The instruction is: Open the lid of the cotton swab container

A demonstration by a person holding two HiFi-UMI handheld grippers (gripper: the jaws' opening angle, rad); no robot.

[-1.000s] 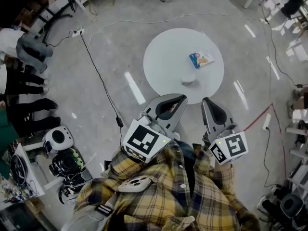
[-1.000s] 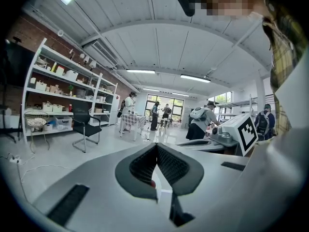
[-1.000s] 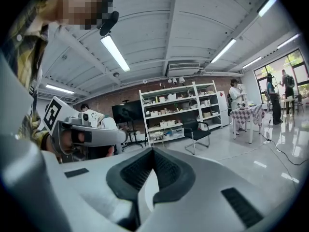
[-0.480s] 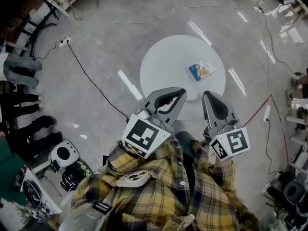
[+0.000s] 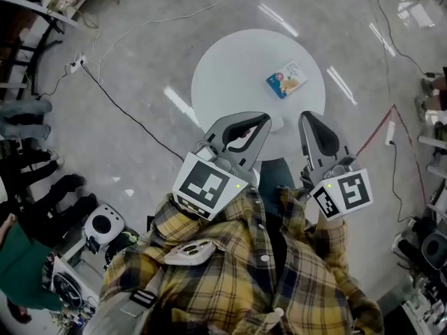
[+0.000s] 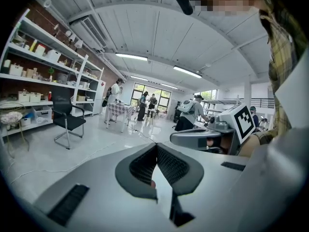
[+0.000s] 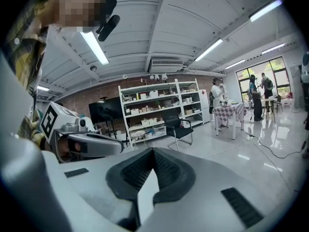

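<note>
1. Left gripper [image 6: 157, 152]: jaws fully together, nothing between the pads.
2. Right gripper [image 7: 152, 154]: same, closed tight and empty.
3. The two are side by side and close, and each sees the other off to its inner side. In the head view both sets of tips sit over the near edge of the round table [image 5: 230, 75].
4. Beyond the tips, between the two jaw lines and a bit nearer the right one, a printed pack [image 5: 286, 79] lies flat on the table, well clear of both.
5. The pack is the only item I can make out there. I can't tell if it's the swab container, or if the container is hidden under the left jaws.
6. Neither gripper view shows the table. Both look out over the room, e.g. shelves [image 7: 159, 105] and a chair [image 7: 177, 129]. I read this as the approach, with the lid untouched.
7. To do it well:
   - Tip both grippers down until the container sits dead ahead of the jaws.
   - Open both before closing in.
   - Pin the body low with one gripper and take the lid edge with the other.
   - Pry gently, since a light container would likely skid or tip on that smooth top.
</note>
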